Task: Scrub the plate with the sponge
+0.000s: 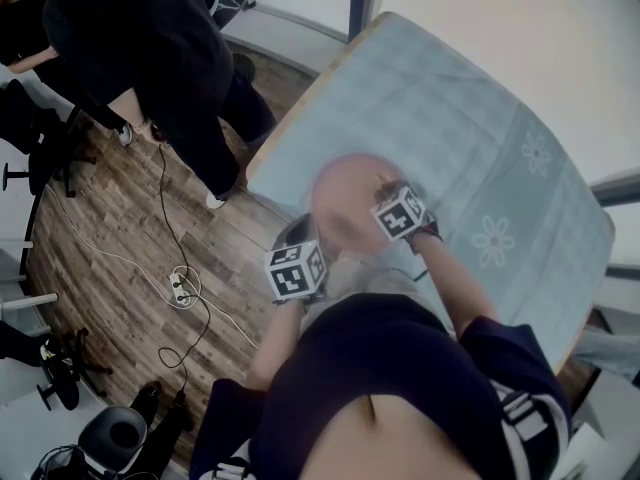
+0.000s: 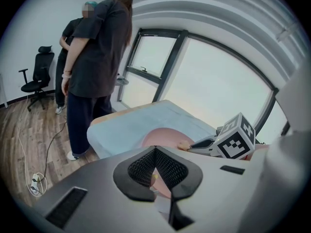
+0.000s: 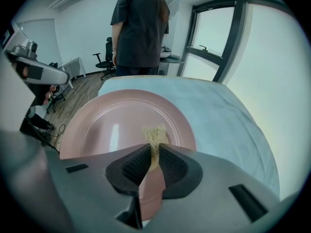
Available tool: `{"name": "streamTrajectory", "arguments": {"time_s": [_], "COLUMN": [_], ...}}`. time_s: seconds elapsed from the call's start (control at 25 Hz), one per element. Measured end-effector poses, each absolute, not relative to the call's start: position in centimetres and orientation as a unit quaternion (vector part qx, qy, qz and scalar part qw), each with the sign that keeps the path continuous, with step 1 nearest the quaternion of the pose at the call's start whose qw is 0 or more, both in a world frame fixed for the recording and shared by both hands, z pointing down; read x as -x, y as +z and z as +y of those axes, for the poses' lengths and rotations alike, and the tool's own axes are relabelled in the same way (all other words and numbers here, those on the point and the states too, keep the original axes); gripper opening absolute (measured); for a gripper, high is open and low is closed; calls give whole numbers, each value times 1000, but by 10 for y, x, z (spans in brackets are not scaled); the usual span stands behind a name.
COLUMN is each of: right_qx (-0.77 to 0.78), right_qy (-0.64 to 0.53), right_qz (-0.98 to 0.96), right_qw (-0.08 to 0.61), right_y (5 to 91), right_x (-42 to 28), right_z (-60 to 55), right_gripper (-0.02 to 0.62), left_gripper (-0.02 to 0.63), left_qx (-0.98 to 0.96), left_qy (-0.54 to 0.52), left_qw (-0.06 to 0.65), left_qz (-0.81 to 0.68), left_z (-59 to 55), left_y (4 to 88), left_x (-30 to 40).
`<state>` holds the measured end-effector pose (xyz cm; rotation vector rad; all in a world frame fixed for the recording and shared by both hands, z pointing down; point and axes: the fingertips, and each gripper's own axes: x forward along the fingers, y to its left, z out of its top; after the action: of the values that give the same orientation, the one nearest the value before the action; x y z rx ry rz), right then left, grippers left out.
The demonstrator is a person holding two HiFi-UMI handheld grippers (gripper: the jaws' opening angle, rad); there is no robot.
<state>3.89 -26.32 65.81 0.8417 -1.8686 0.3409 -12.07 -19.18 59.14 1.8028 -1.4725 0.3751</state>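
Two clamped pairs: left tongs (image 2: 155, 153) on plate (image 3: 116, 120), right tongs (image 3: 154, 153) on sponge (image 3: 154, 134) (bystander (image 2: 95, 57) beside table (image 2: 125, 126)).

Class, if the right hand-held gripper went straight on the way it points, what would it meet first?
Probably the pink plate. The sponge pinched in the right hand-held gripper sits over the plate's inner face, though the gap between them is unclear.

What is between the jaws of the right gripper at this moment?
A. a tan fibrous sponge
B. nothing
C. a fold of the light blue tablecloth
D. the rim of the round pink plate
A: in the right gripper view, the jaws of the right gripper are shut on the tan fibrous sponge, whose tuft sticks out over the round pink plate.
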Motion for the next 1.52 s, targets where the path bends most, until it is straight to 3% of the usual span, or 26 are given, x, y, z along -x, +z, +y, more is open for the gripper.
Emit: {"name": "streamTrajectory", "arguments": {"time_s": [1.52], "right_qx": [-298], "right_qy": [162], "right_qz": [-807], "right_qw": [484], "right_y": [655], "right_x": [0], "right_z": [-157], "right_gripper": [55], "left_gripper": [3], "left_qx": [-707], "left_qy": [140], "left_qw": [370], "left_qz": [-586], "left_z": [-117], "left_y": [585], "left_x": [117]}}
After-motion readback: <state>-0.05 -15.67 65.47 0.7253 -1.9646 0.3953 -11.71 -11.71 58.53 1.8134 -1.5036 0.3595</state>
